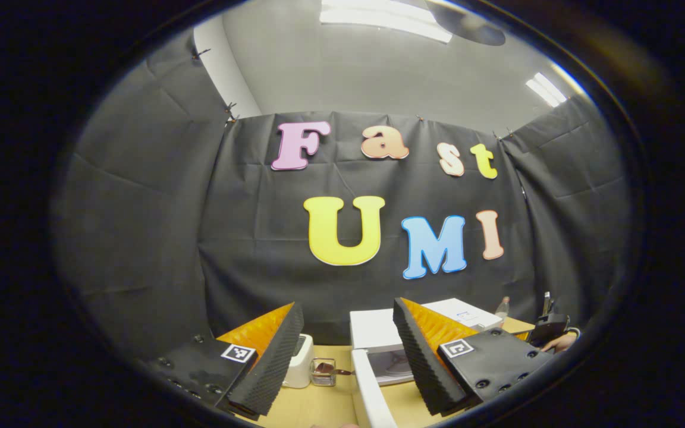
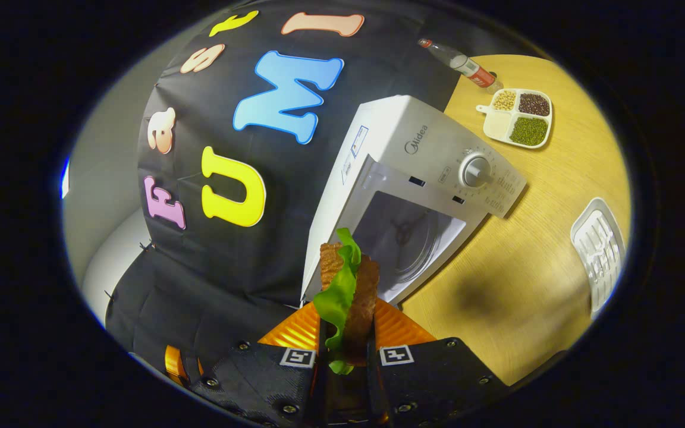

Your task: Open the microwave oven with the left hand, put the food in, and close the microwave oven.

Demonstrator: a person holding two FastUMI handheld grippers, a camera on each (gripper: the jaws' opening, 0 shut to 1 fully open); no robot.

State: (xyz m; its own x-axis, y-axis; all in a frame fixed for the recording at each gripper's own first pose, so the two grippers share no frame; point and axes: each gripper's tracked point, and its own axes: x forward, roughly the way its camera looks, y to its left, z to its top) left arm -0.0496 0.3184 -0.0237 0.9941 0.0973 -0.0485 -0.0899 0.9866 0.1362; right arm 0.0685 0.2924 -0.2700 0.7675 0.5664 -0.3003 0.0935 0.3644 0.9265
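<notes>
The microwave [image 2: 414, 196] stands open; my right gripper [image 2: 347, 356] clamps the sandwich [image 2: 348, 285] before its cavity. My left gripper [image 1: 348, 356] hangs spread, empty. Loading and closing remain.

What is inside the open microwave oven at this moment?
In the right gripper view the microwave oven holds a round glass turntable with no food on it. The sandwich in the right gripper covers the cavity's near corner.
</notes>
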